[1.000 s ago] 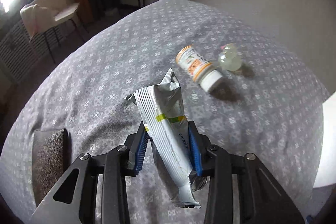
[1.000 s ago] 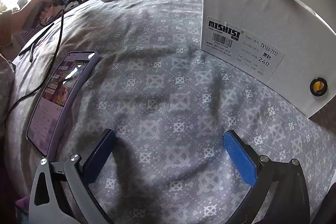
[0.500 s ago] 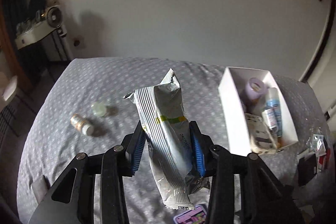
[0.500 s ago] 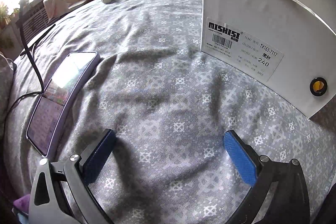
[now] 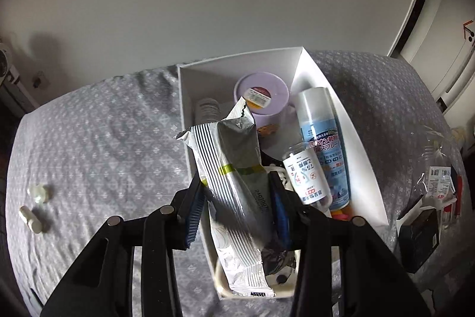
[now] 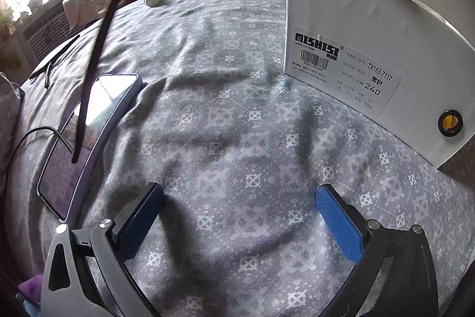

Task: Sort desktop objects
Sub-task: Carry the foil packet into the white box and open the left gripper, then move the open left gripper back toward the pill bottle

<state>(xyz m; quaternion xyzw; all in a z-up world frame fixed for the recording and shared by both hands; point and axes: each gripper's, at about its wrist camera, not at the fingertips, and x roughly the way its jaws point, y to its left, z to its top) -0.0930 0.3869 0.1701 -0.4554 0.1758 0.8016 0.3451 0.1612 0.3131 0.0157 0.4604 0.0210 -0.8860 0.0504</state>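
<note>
The left gripper [image 5: 237,204] pinches a silver striped snack packet [image 5: 234,186] across its middle, both blue pads pressed into its sides, the torn top end pointing away and the bottom seam hanging near the camera. It hangs over the near end of the open white box [image 5: 350,121] that sits on the counter, which is covered in a grey patterned cloth [image 5: 104,138].

Inside the box, just beyond the packet, lie a small clear bottle with a white label [image 5: 305,174] and a pale blue spray can [image 5: 323,138]; further in stands a lilac lidded tub [image 5: 261,94]. A cream phone case [image 5: 225,287] pokes over the box's near rim, below the packet.

The step in hand looks like delivery: the packet is carried and poised above the box, not yet let go. The next move probably calls for a short descent into the free space left of the bottles, then spreading the jaws so the packet drops clear of the rim.

Well to the left on the cloth, a small pill bottle [image 5: 29,219] and a clear round object [image 5: 38,192] are not yet sorted.

The right gripper [image 6: 237,213] rests low over the cloth with its jaws spread wide and nothing between them, a phone [image 6: 89,138] to its left and the box's labelled wall [image 6: 356,49] beyond.
</note>
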